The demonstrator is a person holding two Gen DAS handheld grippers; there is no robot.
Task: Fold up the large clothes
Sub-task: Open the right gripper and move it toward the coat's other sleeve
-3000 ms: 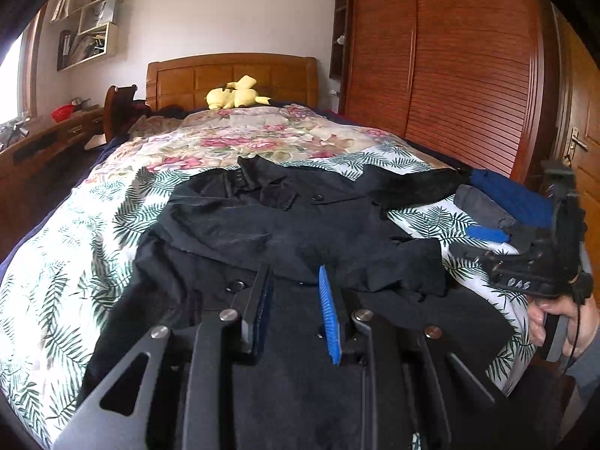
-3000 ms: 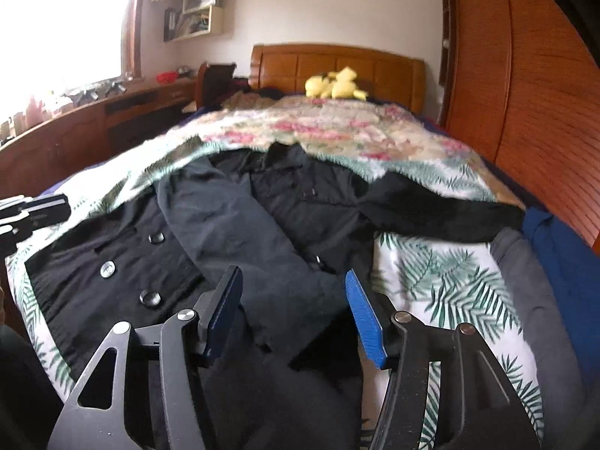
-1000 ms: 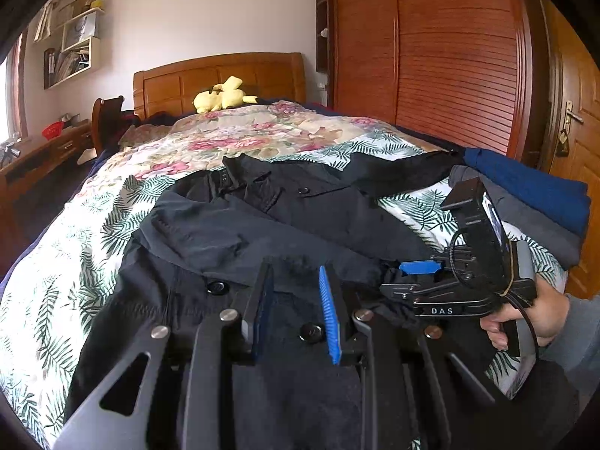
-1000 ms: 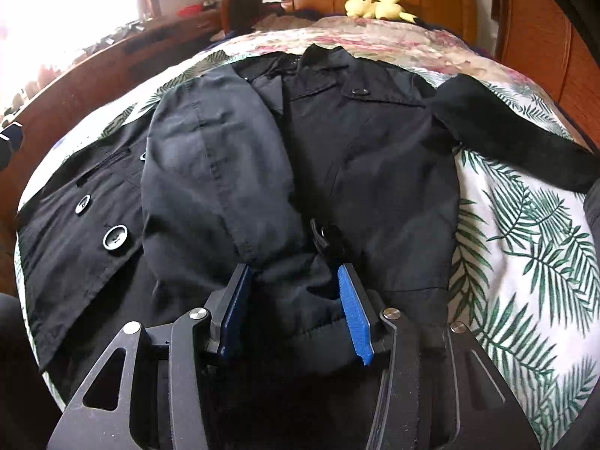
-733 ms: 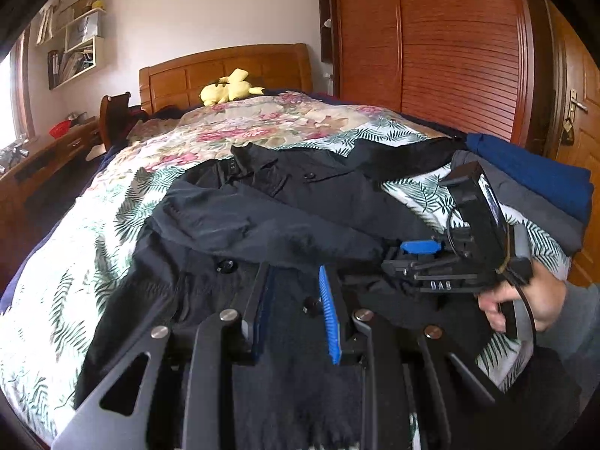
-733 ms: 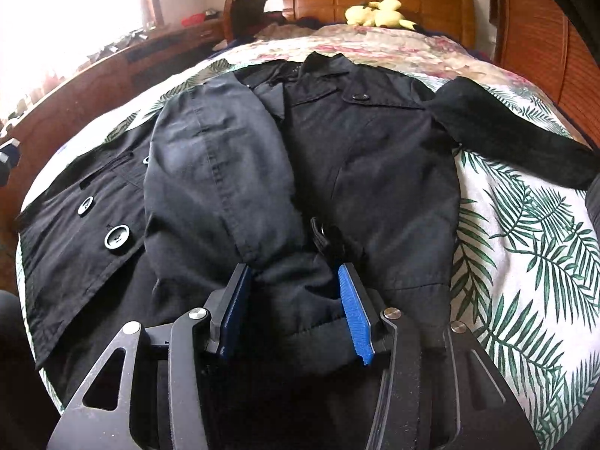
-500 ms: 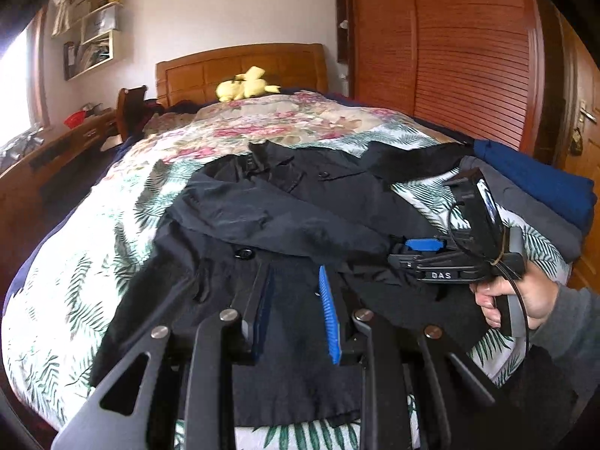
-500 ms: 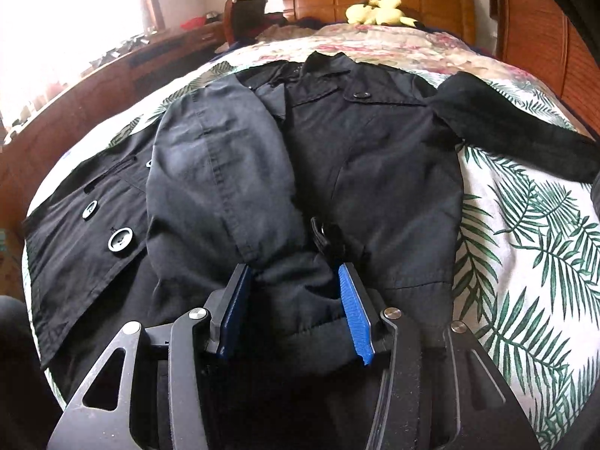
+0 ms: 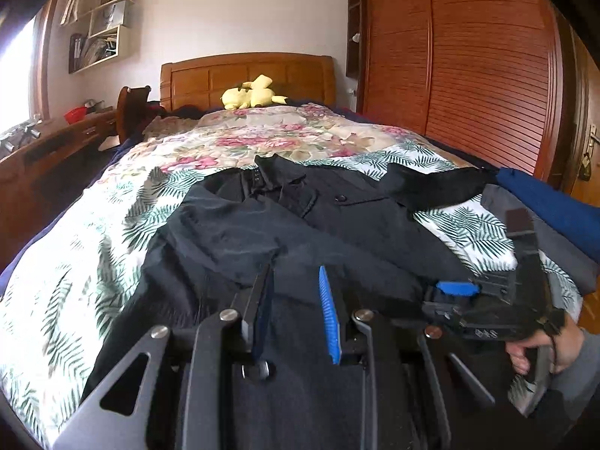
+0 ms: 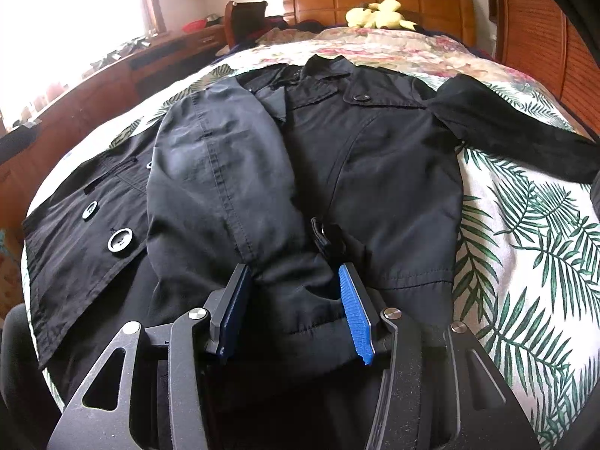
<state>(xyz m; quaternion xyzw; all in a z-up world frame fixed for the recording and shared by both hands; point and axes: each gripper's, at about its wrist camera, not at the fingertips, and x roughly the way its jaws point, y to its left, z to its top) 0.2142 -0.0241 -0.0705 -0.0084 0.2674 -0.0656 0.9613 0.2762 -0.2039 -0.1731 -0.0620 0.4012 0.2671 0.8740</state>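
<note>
Right wrist: hand-held gripper agape around sleeve cuff, laid across coat for folding; left hand-held gripper agape, empty.

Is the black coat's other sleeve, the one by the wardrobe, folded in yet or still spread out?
Spread out. That sleeve lies sideways across the bedspread, off the coat body; the near sleeve is folded over the front.

From the bed's foot both my wrist cameras look low along their fingers toward the headboard, sharing the black coat just ahead.
</note>
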